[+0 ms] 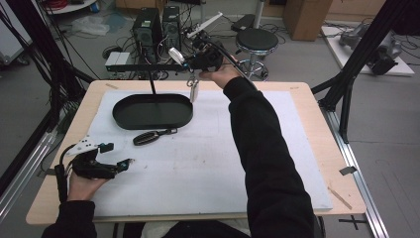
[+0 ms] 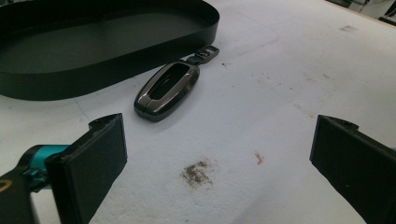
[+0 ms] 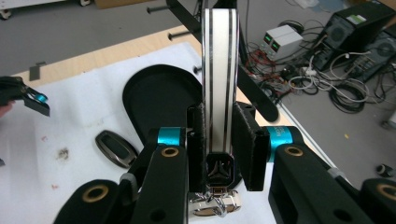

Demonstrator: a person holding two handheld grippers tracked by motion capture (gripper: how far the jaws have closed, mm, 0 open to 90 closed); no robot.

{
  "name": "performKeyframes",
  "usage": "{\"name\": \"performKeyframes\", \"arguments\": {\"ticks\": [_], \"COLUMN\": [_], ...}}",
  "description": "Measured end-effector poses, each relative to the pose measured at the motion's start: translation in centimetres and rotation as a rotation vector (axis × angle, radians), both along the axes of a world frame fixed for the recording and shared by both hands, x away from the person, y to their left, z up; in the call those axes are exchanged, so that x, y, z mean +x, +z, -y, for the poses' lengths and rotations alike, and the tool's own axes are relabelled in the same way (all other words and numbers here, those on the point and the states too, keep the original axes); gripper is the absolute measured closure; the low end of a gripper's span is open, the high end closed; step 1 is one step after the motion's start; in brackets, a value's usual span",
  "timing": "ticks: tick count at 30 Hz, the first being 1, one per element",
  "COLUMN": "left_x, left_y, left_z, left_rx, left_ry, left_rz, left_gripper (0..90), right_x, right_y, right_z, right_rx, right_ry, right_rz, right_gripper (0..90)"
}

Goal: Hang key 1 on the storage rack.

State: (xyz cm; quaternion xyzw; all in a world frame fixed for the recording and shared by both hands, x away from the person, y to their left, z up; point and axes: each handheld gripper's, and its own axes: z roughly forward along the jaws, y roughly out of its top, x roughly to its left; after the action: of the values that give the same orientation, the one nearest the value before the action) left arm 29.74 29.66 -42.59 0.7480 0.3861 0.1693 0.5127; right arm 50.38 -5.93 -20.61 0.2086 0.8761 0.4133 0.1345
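White key fob (image 3: pixel 219 88) sits clamped in the right claw (image 3: pixel 218 140), lifted near the rack's pegs (image 1: pixel 151 67) behind the black tray (image 1: pixel 152 111). Next comes hooking its ring onto a peg. Left claw (image 1: pixel 119 166) rests open near the dark fob (image 2: pixel 167 89) on the worktop (image 1: pixel 208 153).

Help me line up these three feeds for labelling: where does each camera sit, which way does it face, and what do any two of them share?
High view: above the person's side of the table, looking forward and down; both forearms show, the left gripper and the right gripper holding a white key fob.
Left gripper view: rides the left gripper, looking between open jaws at a dark key fob beside the black tray.
Right gripper view: rides the right gripper, looking along the clamped white key fob.
All three share tray and dark fob.
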Motion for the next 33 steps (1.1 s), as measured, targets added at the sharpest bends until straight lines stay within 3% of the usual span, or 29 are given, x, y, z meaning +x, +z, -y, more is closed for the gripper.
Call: {"name": "performKeyframes", "arguments": {"ticks": [8, 15, 20, 27, 33], "left_x": [0.0, 0.0, 0.0, 0.1, 0.2], "left_y": [0.0, 0.0, 0.0, 0.0, -0.1], "left_z": [0.0, -0.1, -0.2, -0.2, -0.2], "left_rx": [0.0, -0.007, -0.009, -0.007, -0.015], "left_ry": [-0.007, -0.009, -0.007, -0.01, -0.005], "left_rz": [0.0, 0.003, 0.003, -0.005, -0.007], "left_gripper": [4.3, 4.3, 4.3, 4.3, 4.3], "right_x": [0.8, 2.6, 3.6, 5.3, 5.9], "right_y": [0.0, -0.7, -1.2, -1.8, -1.9], "right_z": [-2.8, -4.6, -4.8, -4.4, -4.5], "right_rx": [-0.011, -0.011, 0.015, 0.111, 0.109], "right_ry": [0.022, -0.013, -0.039, -0.087, -0.112], "right_rz": [0.006, -0.016, -0.032, -0.054, -0.035], "right_gripper": [76.2, 76.2, 76.2, 76.2, 76.2]}}
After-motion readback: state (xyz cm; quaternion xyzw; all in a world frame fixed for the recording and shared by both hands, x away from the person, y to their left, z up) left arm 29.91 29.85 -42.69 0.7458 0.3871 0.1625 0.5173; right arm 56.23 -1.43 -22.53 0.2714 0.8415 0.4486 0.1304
